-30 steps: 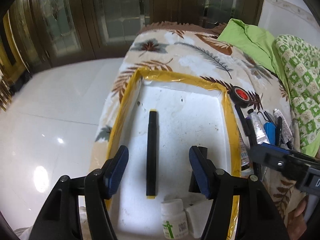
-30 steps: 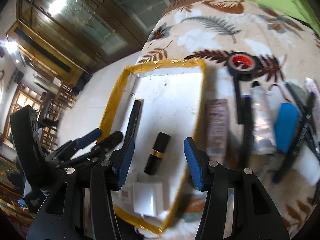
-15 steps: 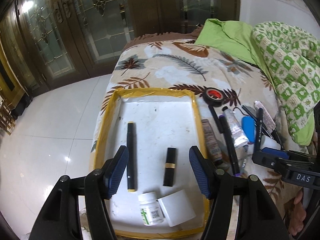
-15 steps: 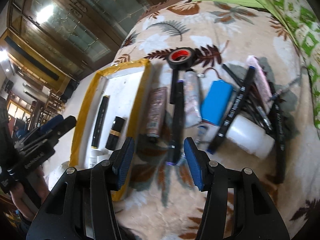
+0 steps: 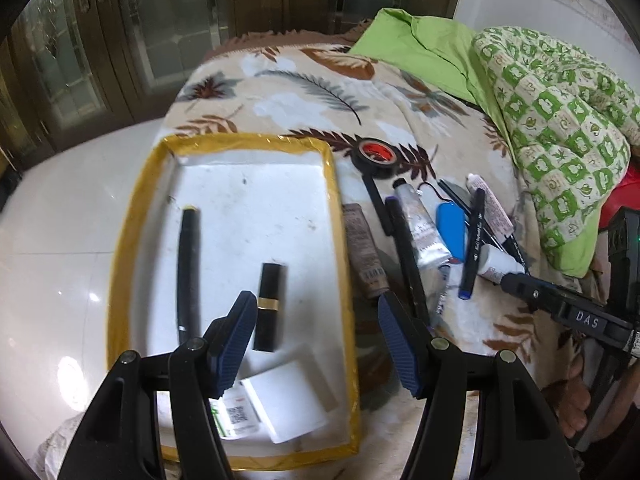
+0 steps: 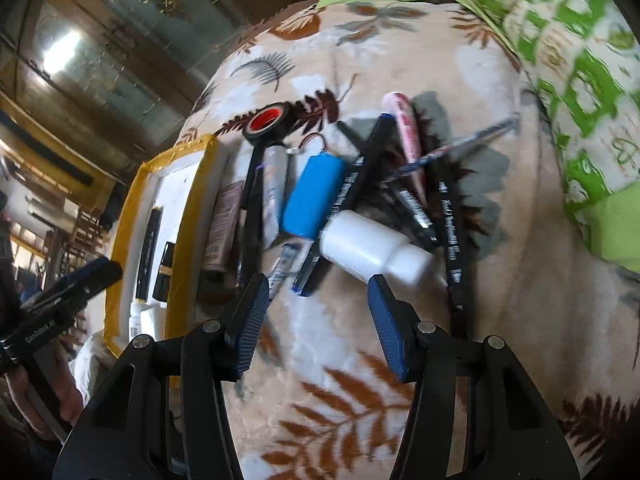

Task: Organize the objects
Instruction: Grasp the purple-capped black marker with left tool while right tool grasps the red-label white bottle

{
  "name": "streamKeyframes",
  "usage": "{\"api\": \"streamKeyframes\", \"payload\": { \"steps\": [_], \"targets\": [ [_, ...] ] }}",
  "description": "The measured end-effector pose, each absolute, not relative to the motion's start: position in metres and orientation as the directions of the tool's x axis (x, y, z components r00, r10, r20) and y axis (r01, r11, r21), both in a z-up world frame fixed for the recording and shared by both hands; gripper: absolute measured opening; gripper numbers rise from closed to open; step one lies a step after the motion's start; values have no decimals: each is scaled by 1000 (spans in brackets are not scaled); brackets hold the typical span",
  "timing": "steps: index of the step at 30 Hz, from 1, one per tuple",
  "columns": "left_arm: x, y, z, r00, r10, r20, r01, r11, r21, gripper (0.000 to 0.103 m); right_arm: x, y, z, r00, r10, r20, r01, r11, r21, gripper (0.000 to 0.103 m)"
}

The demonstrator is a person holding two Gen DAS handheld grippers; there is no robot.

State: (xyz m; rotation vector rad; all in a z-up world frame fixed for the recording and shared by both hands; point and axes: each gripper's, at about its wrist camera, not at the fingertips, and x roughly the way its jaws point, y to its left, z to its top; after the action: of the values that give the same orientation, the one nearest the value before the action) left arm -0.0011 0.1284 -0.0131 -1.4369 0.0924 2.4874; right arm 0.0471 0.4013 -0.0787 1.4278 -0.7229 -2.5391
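Note:
A white tray with a yellow-taped rim [image 5: 338, 216] lies on the leaf-print blanket. In it are a black marker [image 5: 188, 272], a black and gold lipstick [image 5: 271, 306], a white box [image 5: 288, 400] and a small pill bottle [image 5: 236, 416]. My left gripper [image 5: 316, 304] hovers open over the tray's near right part, with nothing between its fingers. To the right of the tray is a pile: a black tape roll [image 6: 267, 120], a blue pack [image 6: 314, 196], a white bottle [image 6: 372, 250], tubes and several pens. My right gripper [image 6: 317, 282] is open just short of the white bottle.
A green pillow [image 5: 432, 44] and a green patterned quilt [image 5: 560, 120] bound the bed on the right. White tiled floor [image 5: 60, 220] drops away left of the tray. Bare blanket [image 6: 520, 340] lies near and right of the pile. A hand [image 6: 52, 392] holds the left gripper.
My right gripper has swung from above the tray to the right, over the pile, and sunk toward the white bottle. The left gripper has drifted right across the tray. Both stay open.

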Motion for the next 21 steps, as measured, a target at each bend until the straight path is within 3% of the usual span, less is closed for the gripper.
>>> {"api": "streamKeyframes", "payload": {
  "steps": [5, 14, 15, 16, 20, 21],
  "targets": [
    [-1, 138, -12, -460, 228, -858, -284, -953, -100, 63, 44, 406, -60, -608, -285, -741, -90, -902, 422, 52],
    [-12, 184, -28, -363, 292, -885, -375, -915, -148, 63, 33, 399, -83, -546, -263, -795, -32, -942, 333, 52],
    [-16, 188, -31, -347, 294, -891, -376, -913, -155, 63, 35, 399, -85, -539, -264, -800, -26, -944, 329, 50],
    [-24, 195, -37, -321, 289, -902, -379, -912, -157, 63, 36, 399, -85, -536, -261, -803, -25, -946, 324, 40],
    [-43, 216, -50, -273, 286, -919, -398, -903, -163, 62, 42, 399, -81, -542, -257, -801, -28, -946, 322, 33],
    [-47, 219, -55, -259, 285, -923, -399, -901, -167, 55, 44, 397, -79, -543, -256, -800, -27, -946, 322, 31]
  ]
}}
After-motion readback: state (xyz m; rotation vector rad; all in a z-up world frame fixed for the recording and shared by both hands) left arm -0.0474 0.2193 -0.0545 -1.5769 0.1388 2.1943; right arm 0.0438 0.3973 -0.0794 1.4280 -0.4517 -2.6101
